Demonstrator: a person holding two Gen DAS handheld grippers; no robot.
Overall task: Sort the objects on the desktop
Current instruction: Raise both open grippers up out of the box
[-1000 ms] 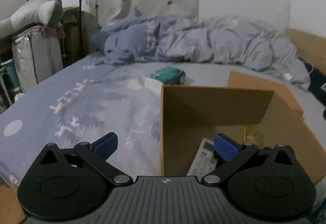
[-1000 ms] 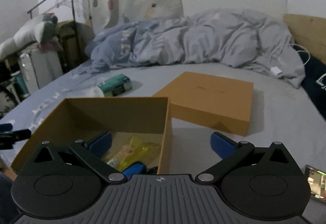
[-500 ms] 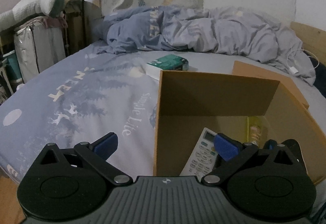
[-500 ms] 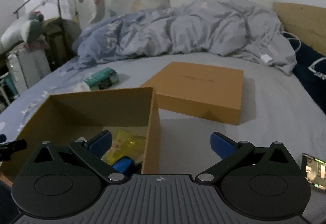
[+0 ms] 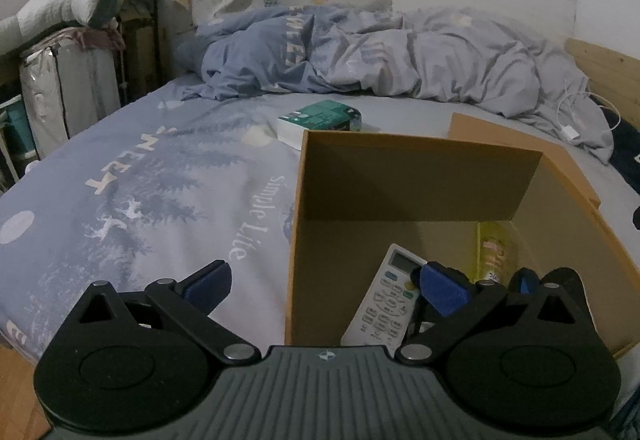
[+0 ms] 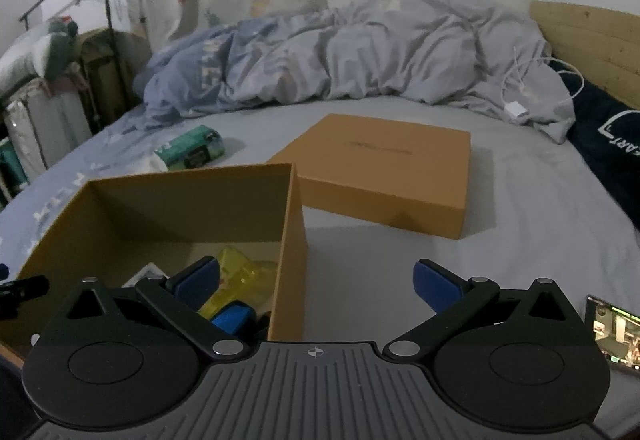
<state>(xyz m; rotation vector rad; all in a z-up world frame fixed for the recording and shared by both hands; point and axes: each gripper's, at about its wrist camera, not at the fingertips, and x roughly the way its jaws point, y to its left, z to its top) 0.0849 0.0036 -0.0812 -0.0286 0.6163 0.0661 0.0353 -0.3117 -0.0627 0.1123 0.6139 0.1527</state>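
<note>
Box (image 5: 420,176) nearer now (remote (image 5: 384,300) inside).

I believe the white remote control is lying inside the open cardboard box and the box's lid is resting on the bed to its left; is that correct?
Not quite: the lid rests on the bed to the right of the open cardboard box, as the right wrist view shows. The white remote control does lie inside the box, seen in the left wrist view.

Remote (image 5: 386,300) and bottle (image 5: 493,252) in box (image 5: 420,176); lid (image 6: 384,168) behind, right.
</note>
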